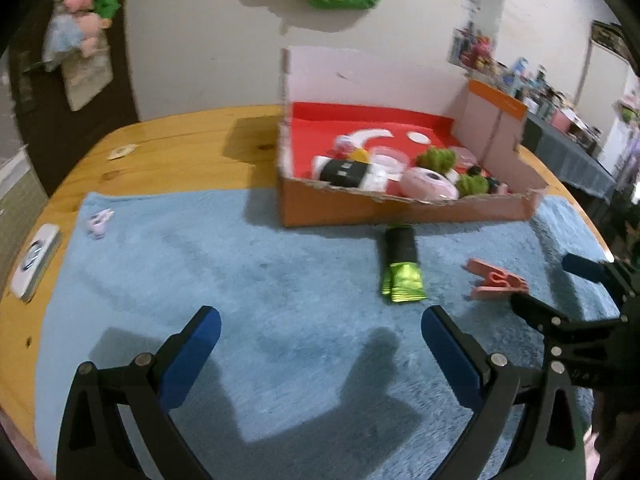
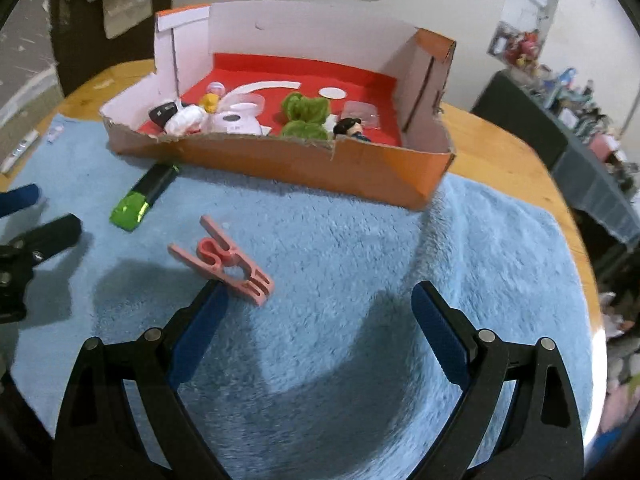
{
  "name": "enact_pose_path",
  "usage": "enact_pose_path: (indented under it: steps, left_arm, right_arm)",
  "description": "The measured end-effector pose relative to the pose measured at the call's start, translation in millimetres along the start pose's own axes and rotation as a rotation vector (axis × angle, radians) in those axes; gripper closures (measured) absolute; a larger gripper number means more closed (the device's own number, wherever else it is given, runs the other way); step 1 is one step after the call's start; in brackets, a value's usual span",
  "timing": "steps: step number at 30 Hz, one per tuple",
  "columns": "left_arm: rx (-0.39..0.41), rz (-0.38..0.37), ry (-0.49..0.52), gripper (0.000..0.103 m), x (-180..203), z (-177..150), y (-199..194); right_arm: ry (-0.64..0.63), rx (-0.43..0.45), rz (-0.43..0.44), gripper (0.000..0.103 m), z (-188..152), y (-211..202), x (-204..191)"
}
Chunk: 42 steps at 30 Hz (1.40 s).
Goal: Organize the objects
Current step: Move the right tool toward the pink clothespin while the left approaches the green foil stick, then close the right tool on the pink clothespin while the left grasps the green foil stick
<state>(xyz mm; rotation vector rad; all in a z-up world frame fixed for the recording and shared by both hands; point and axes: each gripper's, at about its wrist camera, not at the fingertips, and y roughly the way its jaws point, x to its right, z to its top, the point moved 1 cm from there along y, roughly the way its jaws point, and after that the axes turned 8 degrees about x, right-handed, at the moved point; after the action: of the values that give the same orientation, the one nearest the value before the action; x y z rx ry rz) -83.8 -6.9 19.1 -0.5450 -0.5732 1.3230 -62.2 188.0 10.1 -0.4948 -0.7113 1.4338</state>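
An orange cardboard box [image 1: 400, 211] [image 2: 280, 160] with a red floor stands at the back of the blue towel [image 1: 240, 272] [image 2: 360, 248] and holds several small toys. A green and black highlighter [image 1: 401, 266] [image 2: 144, 196] lies just in front of the box. A pink clothes peg [image 1: 496, 282] [image 2: 224, 262] lies on the towel to its right. My left gripper [image 1: 320, 324] is open over bare towel, short of the highlighter. My right gripper [image 2: 320, 300] is open, with its left fingertip [image 2: 212, 300] beside the peg; nothing is between the pads.
The towel covers a round wooden table [image 1: 172, 140]. A small pale purple toy [image 1: 100, 222] lies at the towel's far left, and a white flat device [image 1: 34, 258] lies on the table's left edge. Cluttered shelves [image 2: 580, 112] stand to the right.
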Motion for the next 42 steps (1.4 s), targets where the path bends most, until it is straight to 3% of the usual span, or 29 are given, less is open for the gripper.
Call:
enact_pose_path:
  steps: [3, 9, 12, 18, 21, 23, 26, 27, 30, 38, 42]
  left_arm:
    - [-0.047, -0.065, 0.019, 0.001, 6, 6, 12]
    - [-0.108, -0.091, 0.077, 0.019, 16, 17, 35]
    - [-0.103, -0.099, 0.086, 0.019, 19, 20, 39]
    - [-0.114, -0.116, 0.093, 0.026, 26, 27, 46]
    - [-0.115, -0.118, 0.109, 0.031, 30, 28, 49]
    - [-0.11, -0.119, 0.125, 0.037, 35, 29, 50]
    - [-0.1, -0.131, 0.141, 0.053, 38, 29, 49]
    - [-0.099, -0.138, 0.146, 0.064, 39, 29, 49]
    - [-0.101, -0.157, 0.149, 0.077, 39, 29, 48]
    - [-0.108, -0.215, 0.231, 0.077, 42, 18, 30]
    - [-0.106, -0.213, 0.243, 0.077, 39, 14, 21]
  right_arm:
    - [-0.062, -0.005, 0.106, 0.009, 4, 1, 0]
    - [-0.285, 0.016, 0.217, 0.009, 11, 4, -18]
    - [-0.316, 0.015, 0.274, 0.01, 14, 8, -21]
    - [-0.329, 0.006, 0.358, 0.027, 19, 19, -22]
    - [-0.316, 0.01, 0.403, 0.041, 19, 20, -22]
    - [-0.313, 0.012, 0.412, 0.043, 18, 19, -23]
    - [-0.309, 0.017, 0.426, 0.049, 16, 18, -24]
    - [-0.304, 0.016, 0.433, 0.052, 15, 17, -24]
    - [-0.289, 0.012, 0.45, 0.052, 14, 15, -24]
    - [-0.238, -0.004, 0.504, 0.052, 10, 7, -26]
    - [-0.241, 0.006, 0.467, 0.052, 10, 5, -23]
